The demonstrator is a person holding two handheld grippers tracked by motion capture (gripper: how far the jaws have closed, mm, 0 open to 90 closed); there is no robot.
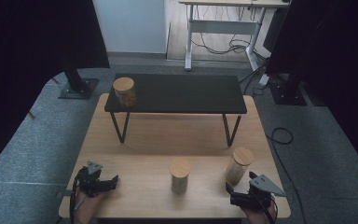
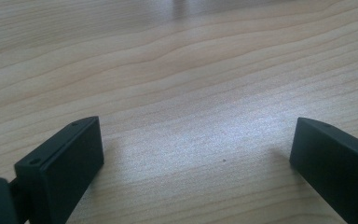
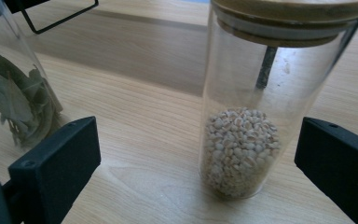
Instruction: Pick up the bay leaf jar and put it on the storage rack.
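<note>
Three glass jars with bamboo lids are in the high view. One jar (image 1: 124, 91) stands on the left end of a black riser shelf (image 1: 186, 93). A jar of dried leaves (image 1: 180, 175) (image 3: 14, 93) stands at the table's front middle. To its right stands a jar of pale grains (image 1: 238, 165) (image 3: 242, 140). My right gripper (image 1: 231, 193) (image 3: 198, 158) is open just in front of the grain jar, which stands ahead between its jaws, not touched. My left gripper (image 1: 113, 183) (image 2: 196, 154) is open over bare wood at the front left.
The wooden table (image 1: 149, 140) carries the riser on thin black legs, with open room under it. Around the table are grey carpet, black stands (image 1: 77, 84) at both back corners, and a desk with cables (image 1: 228, 44) behind.
</note>
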